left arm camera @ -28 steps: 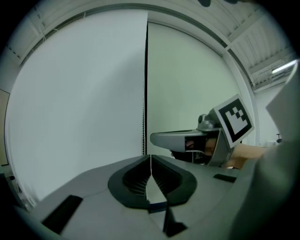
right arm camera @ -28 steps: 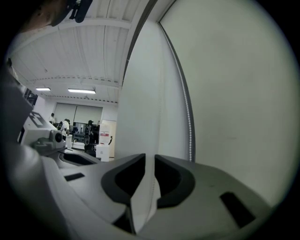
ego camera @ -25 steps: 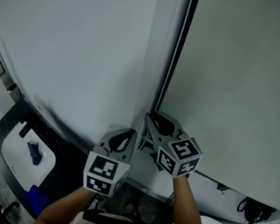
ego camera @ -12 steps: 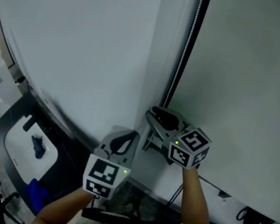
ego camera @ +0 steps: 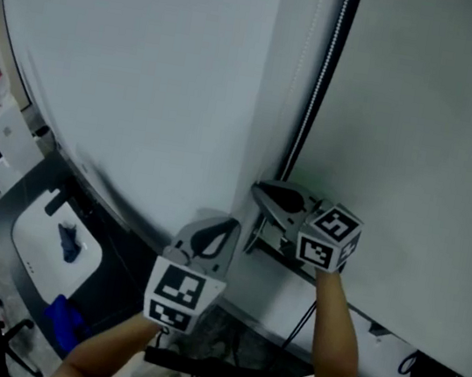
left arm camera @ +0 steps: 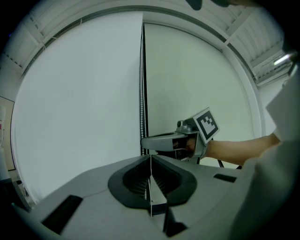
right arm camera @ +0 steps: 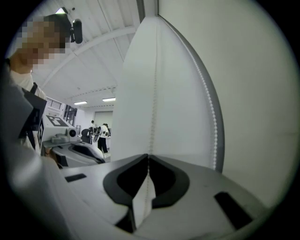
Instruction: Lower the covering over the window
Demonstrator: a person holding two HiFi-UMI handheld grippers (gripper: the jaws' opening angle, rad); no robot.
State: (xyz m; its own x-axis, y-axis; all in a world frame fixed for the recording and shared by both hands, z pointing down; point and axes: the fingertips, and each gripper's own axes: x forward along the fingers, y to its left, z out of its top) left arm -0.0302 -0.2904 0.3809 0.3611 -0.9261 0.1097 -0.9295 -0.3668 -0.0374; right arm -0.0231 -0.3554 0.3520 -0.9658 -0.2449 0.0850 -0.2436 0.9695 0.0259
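Note:
Two white roller blinds (ego camera: 146, 80) (ego camera: 424, 124) hang side by side with a dark gap between them, and a bead chain (ego camera: 320, 81) runs down that gap. My left gripper (ego camera: 232, 222) is shut on a strand of the chain (left arm camera: 150, 180), which passes straight between its jaws. My right gripper (ego camera: 259, 188) is just above and to the right of it, pointing left at the gap. Its jaws are closing, with the pale strand of chain (right arm camera: 154, 93) running between its tips (right arm camera: 148, 157). A second strand (right arm camera: 213, 117) hangs beside it. In the left gripper view the right gripper (left arm camera: 143, 142) reaches across the chain.
Below the blinds lies a dark sill with a white seat (ego camera: 54, 243), something blue (ego camera: 64, 320) and black cables (ego camera: 417, 363). A person's forearms hold both grippers. People stand far off in a lit hall (right arm camera: 101, 133).
The right gripper has risen a little along the chain and drifted right. The left gripper has stayed where it was, still shut on the chain.

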